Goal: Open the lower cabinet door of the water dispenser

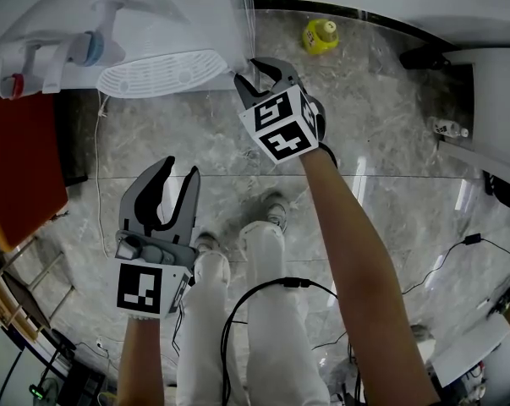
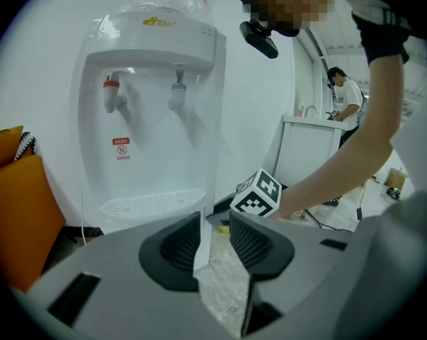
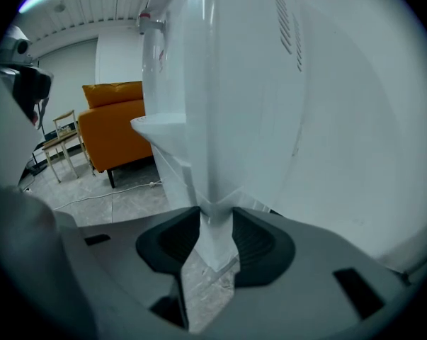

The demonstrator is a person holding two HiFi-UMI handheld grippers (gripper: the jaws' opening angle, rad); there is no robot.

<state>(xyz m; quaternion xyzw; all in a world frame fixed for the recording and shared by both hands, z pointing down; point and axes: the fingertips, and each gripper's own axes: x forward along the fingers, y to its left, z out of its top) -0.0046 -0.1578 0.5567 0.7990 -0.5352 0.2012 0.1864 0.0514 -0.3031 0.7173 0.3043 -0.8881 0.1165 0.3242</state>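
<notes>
Right tongs (image 3: 217, 241) pinch the water dispenser's (image 3: 227, 83) corner edge; its door seam is indiscernible. Left tongs (image 2: 214, 236) gape, empty.

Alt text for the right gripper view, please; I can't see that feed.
The right hand-held gripper pinches the white dispenser edge, close up. An orange sofa stands behind at left, on a grey tiled floor.

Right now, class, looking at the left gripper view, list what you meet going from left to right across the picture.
orange sofa → red tap → blue tap → marker cube on the right gripper → person standing in the background
</notes>
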